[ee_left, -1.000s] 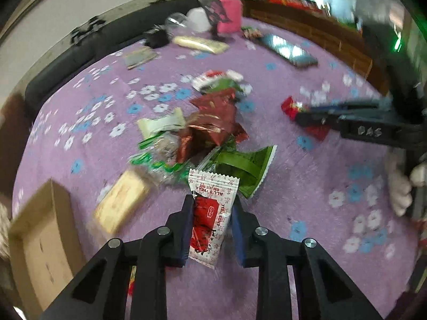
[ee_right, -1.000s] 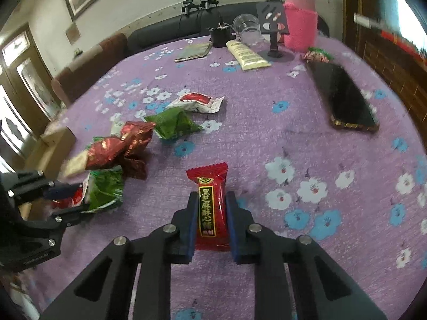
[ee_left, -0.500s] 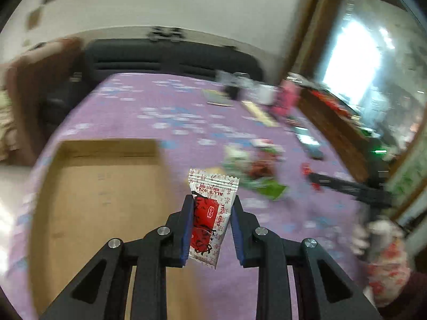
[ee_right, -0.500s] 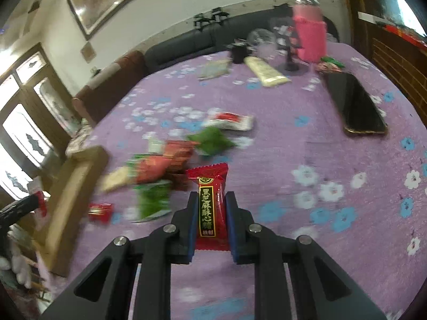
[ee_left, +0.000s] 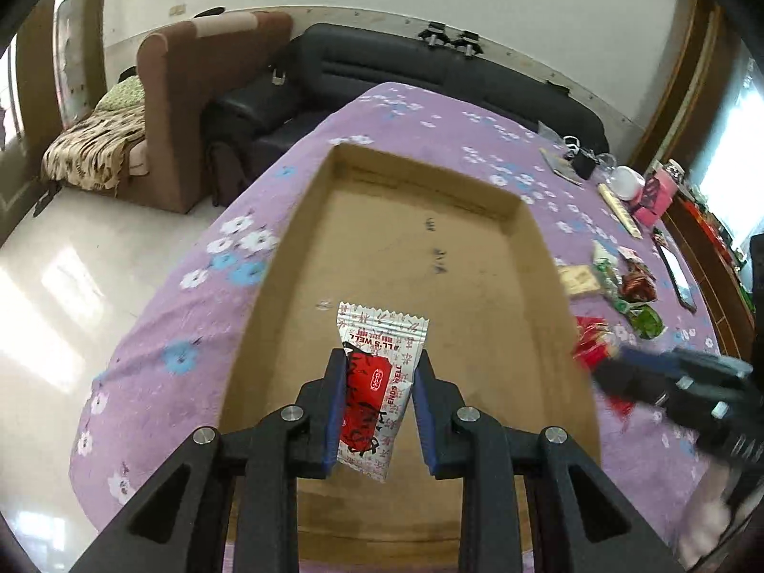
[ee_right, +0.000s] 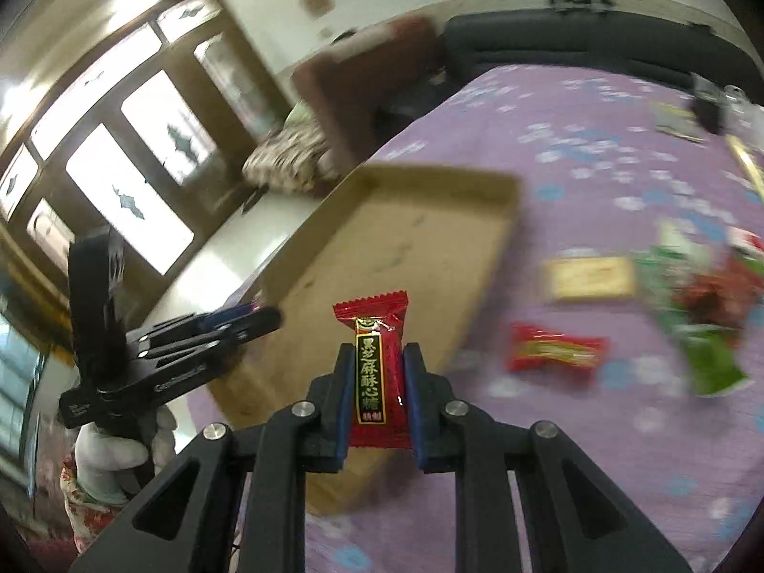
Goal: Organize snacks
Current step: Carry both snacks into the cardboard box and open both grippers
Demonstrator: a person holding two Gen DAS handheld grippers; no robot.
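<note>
My left gripper (ee_left: 379, 358) is shut on a white-and-red sachet (ee_left: 377, 372) and hangs over the near part of an open cardboard tray (ee_left: 429, 176), which holds nothing I can see. My right gripper (ee_right: 380, 351) is shut on a red candy packet with gold lettering (ee_right: 379, 358), just past the tray's (ee_right: 444, 176) right wall near its front corner. In the left wrist view the right gripper (ee_left: 668, 382) comes in blurred from the right with the red candy (ee_left: 589, 344). The right wrist view shows the left gripper (ee_right: 258, 317) at the tray's left side.
Loose snacks (ee_right: 706, 315) lie on the purple flowered cloth right of the tray: a cracker pack (ee_right: 589, 277), a red packet (ee_right: 554, 348), green wrappers. A phone (ee_left: 678, 277) and a pink bottle (ee_left: 654, 196) stand farther off. The table edge drops to the floor left of the tray.
Both grippers have swung left from the snack pile to the cardboard tray, each still carrying its packet. The left one now hangs over the tray; the right one has followed to its side.
</note>
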